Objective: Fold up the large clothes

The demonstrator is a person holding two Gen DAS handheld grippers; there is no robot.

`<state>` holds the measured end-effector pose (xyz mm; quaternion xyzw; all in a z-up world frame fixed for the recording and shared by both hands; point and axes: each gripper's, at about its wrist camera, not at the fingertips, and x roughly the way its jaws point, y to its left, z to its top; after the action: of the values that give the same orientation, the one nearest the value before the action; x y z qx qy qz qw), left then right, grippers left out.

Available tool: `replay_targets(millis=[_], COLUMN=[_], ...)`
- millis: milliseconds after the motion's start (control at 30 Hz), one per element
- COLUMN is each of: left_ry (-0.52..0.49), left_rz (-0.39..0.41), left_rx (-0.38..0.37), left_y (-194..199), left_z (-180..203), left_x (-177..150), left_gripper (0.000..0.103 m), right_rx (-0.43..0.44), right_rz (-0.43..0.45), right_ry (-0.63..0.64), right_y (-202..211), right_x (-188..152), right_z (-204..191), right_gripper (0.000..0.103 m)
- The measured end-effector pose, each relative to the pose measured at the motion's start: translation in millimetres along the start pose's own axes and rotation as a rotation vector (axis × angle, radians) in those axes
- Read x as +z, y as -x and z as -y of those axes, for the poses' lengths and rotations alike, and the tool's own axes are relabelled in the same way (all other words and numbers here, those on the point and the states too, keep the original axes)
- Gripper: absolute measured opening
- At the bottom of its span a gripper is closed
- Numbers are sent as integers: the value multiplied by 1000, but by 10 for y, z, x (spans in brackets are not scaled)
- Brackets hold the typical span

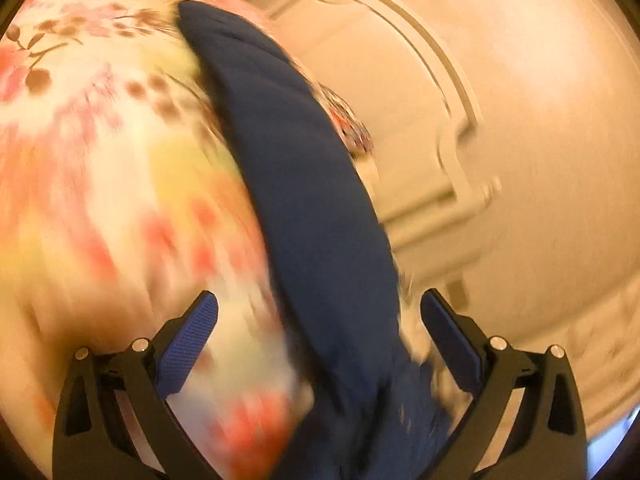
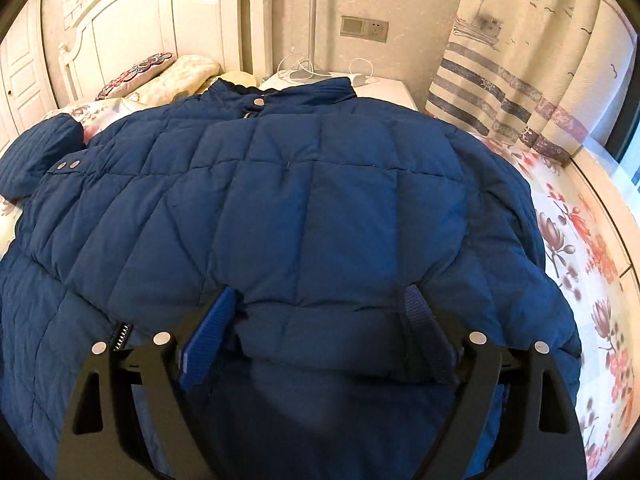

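Jacket (image 2: 280,208) lay spread on the floral bedsheet (image 2: 580,240), collar toward the headboard. Right gripper (image 2: 320,320) stood apart astride a folded sleeve edge; left gripper (image 1: 320,344) likewise apart. Advised flattening the fold before regripping.

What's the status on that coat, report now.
Left gripper open, dark blue fabric strip running between fingers. Right gripper open over folded navy quilted padded jacket on floral bedsheet. Nothing blocking.

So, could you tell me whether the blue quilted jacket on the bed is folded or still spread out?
Partly folded: the blue quilted jacket has one padded layer doubled over its lower part.
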<state>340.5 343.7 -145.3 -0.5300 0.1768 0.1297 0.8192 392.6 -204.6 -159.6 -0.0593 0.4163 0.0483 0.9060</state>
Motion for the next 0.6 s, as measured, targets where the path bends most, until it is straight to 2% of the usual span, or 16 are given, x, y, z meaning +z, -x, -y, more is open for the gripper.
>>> replay_targets(millis=[67, 167, 200, 233, 267, 300, 333, 367, 400, 467, 533, 600], left_ry=[-13, -56, -41, -19, -4, 5, 30, 66, 91, 84, -26, -253], left_rz=[27, 100, 101, 98, 93, 76, 38, 8, 8, 25, 66, 116], left_rx=[-24, 11, 25, 44, 69, 93, 88, 43, -11, -55, -23, -30], left_y=[-42, -148, -191, -245, -299, -351, -421, -459, -426, -331, -177, 67], left_z=[-37, -122, -181, -258, -328, -390, -487, -586, -667, -661, -468, -7], left_x=[300, 712, 799, 894, 988, 1056, 1098, 1113, 1138, 1106, 963, 651], left_gripper=[100, 100, 92, 77, 66, 36, 17, 8, 4, 2, 1, 1], right_rx=[1, -4, -5, -4, -2, -2, 0, 1, 3, 6, 5, 5], right_rz=[-1, -2, -1, -1, -2, -2, -1, -2, -3, -4, -4, -3], right_ry=[-1, 3, 4, 4, 3, 3, 2, 1, 0, -2, -2, -2], right_y=[-1, -2, -2, 0, -2, -2, 0, 0, -2, -2, -4, 0], right_x=[6, 5, 5, 3, 3, 3, 1, 1, 1, 0, 2, 0], right_z=[-5, -11, -8, -12, -10, -11, -14, -15, -14, -14, -14, -15], right_gripper=[83, 84, 84, 84, 84, 84, 84, 84, 84, 84, 85, 85])
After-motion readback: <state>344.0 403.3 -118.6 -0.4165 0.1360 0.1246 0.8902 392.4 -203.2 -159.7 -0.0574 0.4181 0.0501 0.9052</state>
